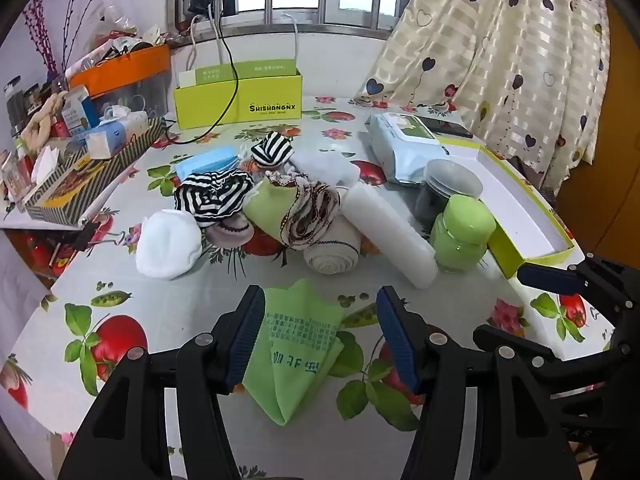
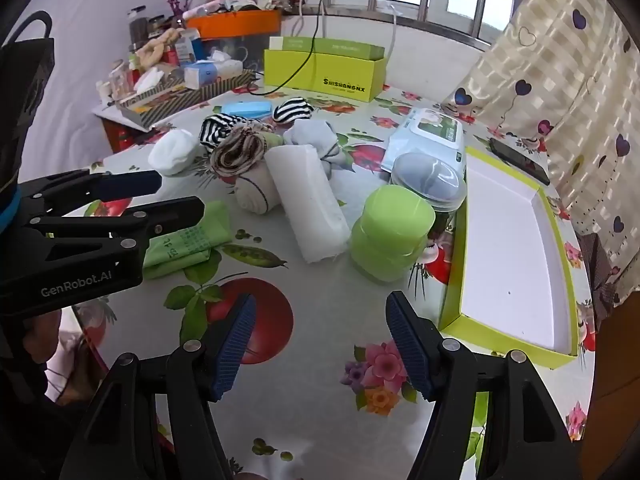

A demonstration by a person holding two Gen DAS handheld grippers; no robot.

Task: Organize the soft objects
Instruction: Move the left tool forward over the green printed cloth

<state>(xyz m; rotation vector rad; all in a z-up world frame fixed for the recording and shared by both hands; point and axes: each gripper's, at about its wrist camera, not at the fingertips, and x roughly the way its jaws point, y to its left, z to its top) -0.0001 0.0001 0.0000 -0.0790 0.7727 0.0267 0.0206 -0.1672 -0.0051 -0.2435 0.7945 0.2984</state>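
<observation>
A folded green cloth [image 1: 296,352] with printed text lies flat on the flowered tablecloth. My left gripper [image 1: 322,336] is open and straddles it, with the cloth between the pads. In the right wrist view the left gripper [image 2: 182,194] hangs over the same green cloth [image 2: 192,240]. Behind it is a pile of soft things: a white rolled towel [image 1: 388,232], striped socks [image 1: 212,196], a white bundle [image 1: 168,244] and a cream rolled sock [image 1: 332,248]. My right gripper [image 2: 322,344] is open over bare tablecloth, with nothing between its fingers.
An open yellow-green tray [image 2: 452,300] with a white inside lies at the right. Beside it stand a green jar [image 2: 390,232] and a grey-lidded clear jar [image 2: 430,180], with a wipes pack [image 2: 428,136] behind. A green box [image 1: 240,96] and cluttered boxes line the back left.
</observation>
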